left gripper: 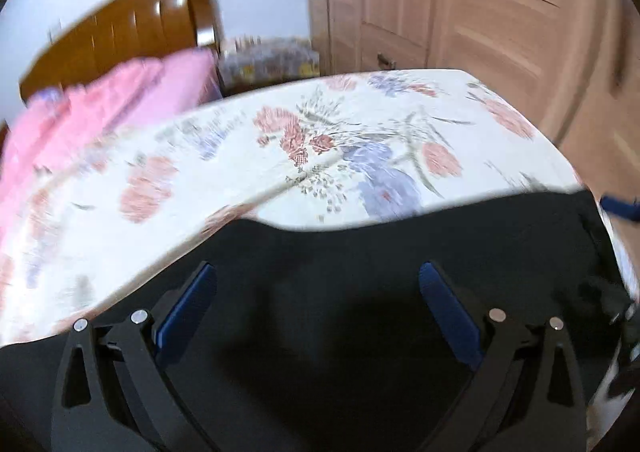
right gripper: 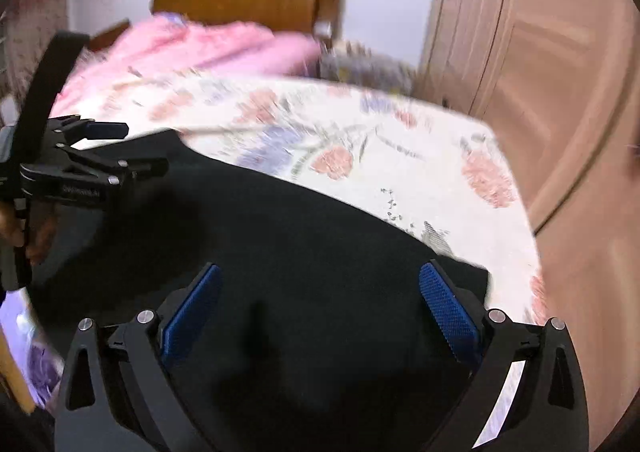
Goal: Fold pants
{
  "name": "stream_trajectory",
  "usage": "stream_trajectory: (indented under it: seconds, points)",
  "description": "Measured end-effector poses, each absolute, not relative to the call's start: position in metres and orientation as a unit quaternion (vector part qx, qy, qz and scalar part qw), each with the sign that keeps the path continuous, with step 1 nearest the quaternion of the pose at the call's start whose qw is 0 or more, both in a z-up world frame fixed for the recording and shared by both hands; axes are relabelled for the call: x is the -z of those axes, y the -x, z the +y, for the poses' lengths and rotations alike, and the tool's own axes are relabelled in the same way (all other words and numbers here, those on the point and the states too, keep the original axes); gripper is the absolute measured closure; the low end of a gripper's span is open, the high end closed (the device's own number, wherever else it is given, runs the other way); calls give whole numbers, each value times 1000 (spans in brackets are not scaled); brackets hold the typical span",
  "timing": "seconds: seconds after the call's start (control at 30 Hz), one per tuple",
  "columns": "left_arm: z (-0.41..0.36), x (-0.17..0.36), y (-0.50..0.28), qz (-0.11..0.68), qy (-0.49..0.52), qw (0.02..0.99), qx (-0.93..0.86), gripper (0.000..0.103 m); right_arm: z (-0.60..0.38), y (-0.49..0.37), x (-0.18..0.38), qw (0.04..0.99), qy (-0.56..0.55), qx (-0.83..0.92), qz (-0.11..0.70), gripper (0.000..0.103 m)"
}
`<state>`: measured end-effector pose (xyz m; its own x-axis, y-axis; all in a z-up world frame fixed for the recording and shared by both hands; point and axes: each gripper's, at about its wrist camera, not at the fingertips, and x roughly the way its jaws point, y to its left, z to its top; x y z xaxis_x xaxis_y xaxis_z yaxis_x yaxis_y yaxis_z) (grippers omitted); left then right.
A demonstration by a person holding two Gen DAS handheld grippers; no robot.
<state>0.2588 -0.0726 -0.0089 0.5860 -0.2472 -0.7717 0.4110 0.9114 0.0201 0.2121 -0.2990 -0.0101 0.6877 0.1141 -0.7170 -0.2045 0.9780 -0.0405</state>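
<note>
Black pants (left gripper: pixel 360 252) lie flat on a bed with a floral sheet (left gripper: pixel 300 140), filling the lower half of both views. My left gripper (left gripper: pixel 318 272) is open just above the dark cloth, its blue pads (left gripper: pixel 188 308) spread wide and holding nothing. My right gripper (right gripper: pixel 320 272) is open too, over the pants (right gripper: pixel 280 220) near their right edge. The right wrist view also shows the left gripper (right gripper: pixel 128 148) at the far left, over the pants' left side, jaws apart. Both views are blurred by motion.
A pink quilt (left gripper: pixel 100 104) is bunched at the head of the bed, in front of a brown wooden headboard (left gripper: pixel 120 28). Light wooden wardrobe doors (left gripper: pixel 480 12) stand to the right, past the bed's edge. A cluttered bedside stand (left gripper: pixel 268 60) sits between them.
</note>
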Motion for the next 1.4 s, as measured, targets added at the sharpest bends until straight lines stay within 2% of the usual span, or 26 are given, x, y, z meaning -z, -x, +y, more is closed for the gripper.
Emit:
stream_trajectory:
  seconds: [0.13,0.2,0.37,0.7,0.9,1.0,1.1,1.23,1.3,1.4]
  points:
    - [-76,46,-301,433,-75,880,182,2,-293,-254,47,887,85,-91,445,6]
    - [-77,57,-304,432,-83,880,178,2,-297,-251,46,887,87,-87,445,6]
    - [-82,60,-312,431,-103,880,173,1,-313,-247,51,885,68,-109,448,6]
    - [-73,59,-314,430,-80,880,185,1,-308,-246,53,886,76,-93,447,6]
    - [-64,50,-299,411,-109,888,175,1,-310,-247,53,887,71,-91,446,6]
    - [-20,28,-263,375,-124,908,140,2,-309,-247,53,889,76,-84,443,6]
    - [56,25,-231,360,-141,920,59,2,-305,-246,53,892,84,-72,438,6]
    - [141,51,-216,402,-127,907,-5,2,-302,-244,53,895,94,-61,431,6]
    - [178,58,-208,409,-74,909,12,1,-303,-244,53,894,94,-62,434,6]
    - [201,63,-204,408,-46,912,11,1,-299,-246,51,890,97,-48,443,6]
